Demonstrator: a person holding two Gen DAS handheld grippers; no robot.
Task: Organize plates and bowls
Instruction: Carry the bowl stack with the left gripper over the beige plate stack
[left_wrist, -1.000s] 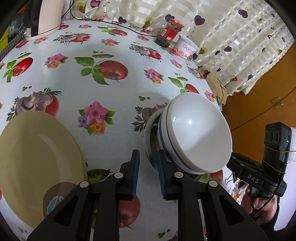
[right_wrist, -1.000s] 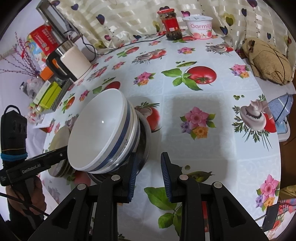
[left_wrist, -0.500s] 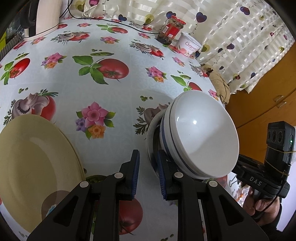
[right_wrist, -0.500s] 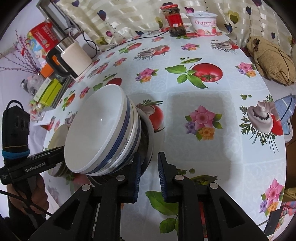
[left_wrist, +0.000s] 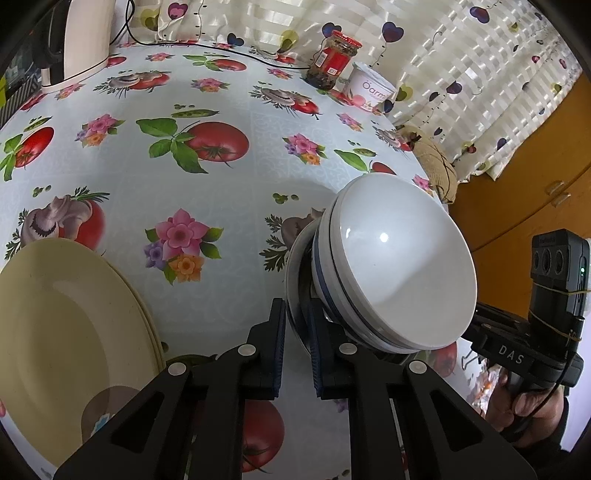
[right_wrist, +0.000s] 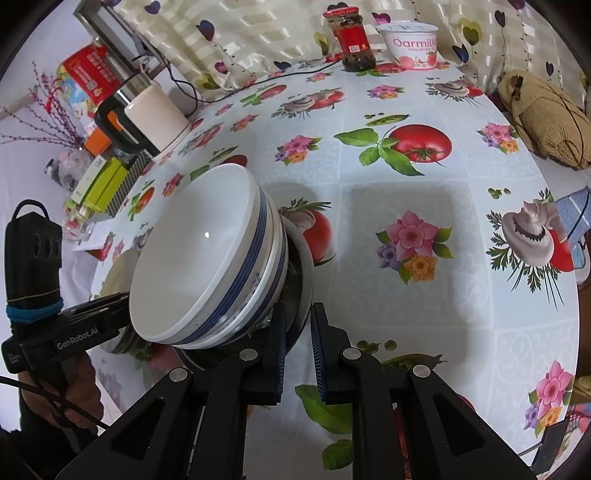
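Centre frame, left gripper (left_wrist: 297, 345) and right gripper (right_wrist: 298, 341) each pinch opposite rims of the metal dish (left_wrist: 295, 291), steadying the stacked bowls (left_wrist: 391, 273) it carries.

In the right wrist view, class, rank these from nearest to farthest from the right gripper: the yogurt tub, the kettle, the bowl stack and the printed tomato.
1. Bowl stack: just left of the right gripper, whose pads clamp the metal rim beneath it.
2. Printed tomato: mid-table, up and right.
3. Kettle: far left edge.
4. Yogurt tub: back edge, by the curtain.
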